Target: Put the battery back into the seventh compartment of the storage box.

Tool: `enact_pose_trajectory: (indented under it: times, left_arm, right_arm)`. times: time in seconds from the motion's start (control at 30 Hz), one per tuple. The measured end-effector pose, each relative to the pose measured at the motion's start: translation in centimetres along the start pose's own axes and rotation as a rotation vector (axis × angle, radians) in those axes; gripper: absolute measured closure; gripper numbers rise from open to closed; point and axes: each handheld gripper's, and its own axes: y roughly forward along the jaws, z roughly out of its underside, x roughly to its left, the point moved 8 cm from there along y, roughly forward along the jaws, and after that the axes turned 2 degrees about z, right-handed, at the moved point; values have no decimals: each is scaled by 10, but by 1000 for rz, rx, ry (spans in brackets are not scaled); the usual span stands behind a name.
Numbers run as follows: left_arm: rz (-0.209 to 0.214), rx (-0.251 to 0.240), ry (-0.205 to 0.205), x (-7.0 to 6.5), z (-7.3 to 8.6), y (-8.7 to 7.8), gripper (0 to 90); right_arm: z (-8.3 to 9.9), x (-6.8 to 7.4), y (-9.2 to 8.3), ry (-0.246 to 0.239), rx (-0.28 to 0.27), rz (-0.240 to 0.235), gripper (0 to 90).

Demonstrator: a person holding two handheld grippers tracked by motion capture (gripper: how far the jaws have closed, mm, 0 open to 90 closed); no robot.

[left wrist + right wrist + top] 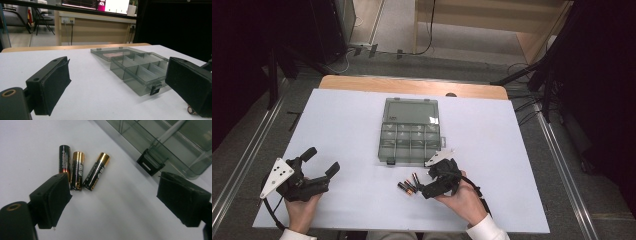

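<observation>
Batteries lie just ahead and left of the right hand-held gripper (112, 202)

Three batteries (79, 170) are seen side by side on the bench (342, 130), long axes toward the open compartment box (410, 142); its jaws are held wide, nothing gripped, and the left hand-held gripper (323, 161), also open and empty, is kept well apart

No legible text on batteries (80, 170)

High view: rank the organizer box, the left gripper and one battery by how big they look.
1. organizer box, lid open
2. left gripper, nearer the camera, so its rank is less certain
3. battery, clearly smallest
</observation>
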Motion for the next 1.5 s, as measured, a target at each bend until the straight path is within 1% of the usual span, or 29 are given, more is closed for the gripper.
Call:
enact_pose_trajectory:
  times: [0.03,0.17,0.23,0.3,0.33,0.37,0.4,0.43,0.53,0.6,0.63,0.67,0.7,0.73,0.77,0.8,0.83,0.93,1.07,1.1,1.13,1.17,1.27,1.37,1.4,1.43,1.5]
  left_arm:
    - [0,0,0,0,0,0,56]
    - [1,10,2,0,1,1,56]
    - [3,9,1,0,1,1,56]
    - [3,8,0,0,1,1,56]
    - [3,8,0,0,1,1,56]
    - [1,6,-2,0,1,1,56]
    - [1,6,-2,0,1,1,56]
    - [1,6,-2,0,1,0,56]
    - [2,5,-1,0,1,0,56]
    - [3,4,-3,0,1,0,56]
    - [3,4,-3,0,1,0,56]
    - [4,3,-3,0,0,0,56]
    - [5,3,-2,0,0,0,56]
    - [5,2,-3,0,0,0,56]
    - [6,2,-3,0,0,1,56]
    - [7,2,-2,0,0,1,56]
    - [7,2,-3,0,0,1,56]
    - [7,0,-4,-1,0,1,56]
    - [8,1,-6,-1,0,1,56]
    - [9,3,-4,-1,0,1,56]
    - [9,2,-4,-1,1,1,56]
    - [10,4,-3,-1,1,1,56]
    - [10,5,-4,-1,1,1,56]
    - [10,5,-4,-1,1,1,56]
    - [9,6,-4,-1,1,1,56]
    - [10,6,-4,-1,1,1,56]
    - [10,6,-4,-1,1,1,56]
  right_arm:
    - [0,0,0,0,0,0,138]
    - [-4,4,6,6,29,-1,170]
    - [-6,6,9,0,39,-1,225]
    - [-8,8,11,9,49,-4,286]
    - [-9,9,12,8,62,-5,344]
    - [-10,10,15,25,103,-3,434]
    - [-10,10,15,25,103,-3,434]
    - [-11,10,16,41,122,4,442]
    - [-17,11,20,58,146,10,496]
    - [-20,12,22,69,169,14,546]
    - [-22,12,25,93,202,28,598]
    - [-22,12,25,93,202,28,598]
    - [-22,12,27,101,216,25,610]
    - [-21,13,27,117,239,17,630]
    - [-21,13,29,123,257,4,654]
    - [-20,14,30,131,279,-9,694]
    - [-18,15,32,136,298,-13,754]
    - [-18,15,31,150,304,-11,777]
    - [-17,13,30,139,297,1,779]
    - [-18,13,29,141,290,3,779]
    - [-20,14,26,147,266,-3,780]
    - [-20,14,26,147,266,-3,780]
    - [-24,13,21,162,232,-19,779]
    - [-27,11,18,169,206,-20,779]
    - [-29,10,17,174,196,-24,780]
    - [-31,9,14,185,175,-30,780]
    - [-34,8,12,198,161,-31,779]
